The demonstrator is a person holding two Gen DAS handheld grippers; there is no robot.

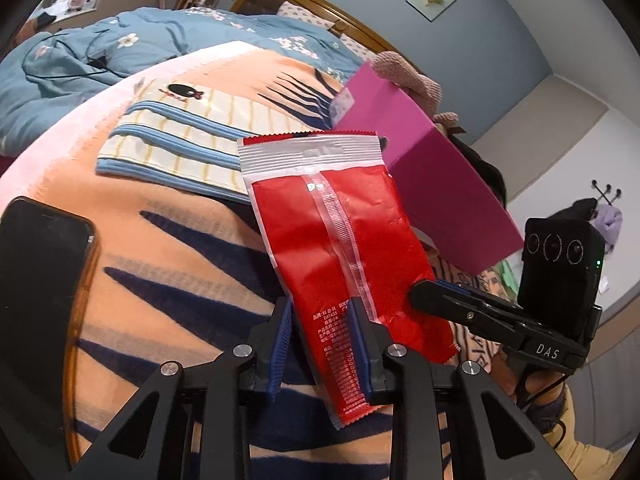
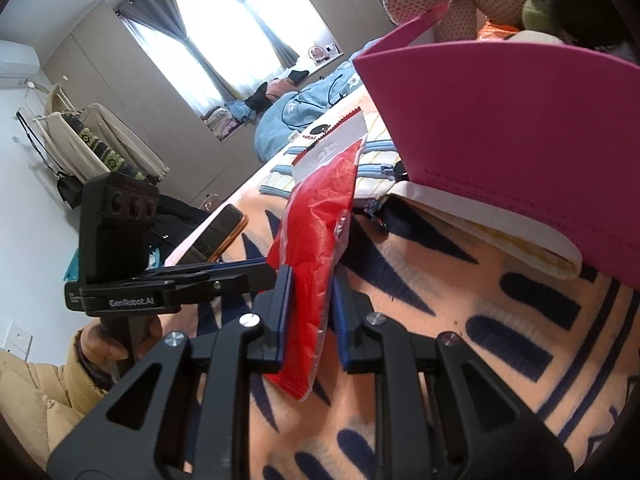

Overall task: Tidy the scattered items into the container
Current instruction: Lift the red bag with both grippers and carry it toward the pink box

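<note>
left wrist view, from left to right: a black phone (image 1: 44, 280) in an orange case lies flat on the orange and navy patterned blanket (image 1: 168, 220); a striped pencil case (image 1: 176, 148) with blue zips lies further back, its near edge under the top of the red snack packet (image 1: 344, 248); the left gripper (image 1: 320, 312) is closed on the packet's lower part, blue pads pressing both faces; the right gripper (image 1: 424, 292) pinches the packet's right edge from the side; behind it stands the magenta box (image 1: 436, 184), open at the top, with a knitted toy (image 1: 404, 72) inside. right wrist view: the packet is raised edge-on above the blanket, just left of the box, clamped between both tools
</note>
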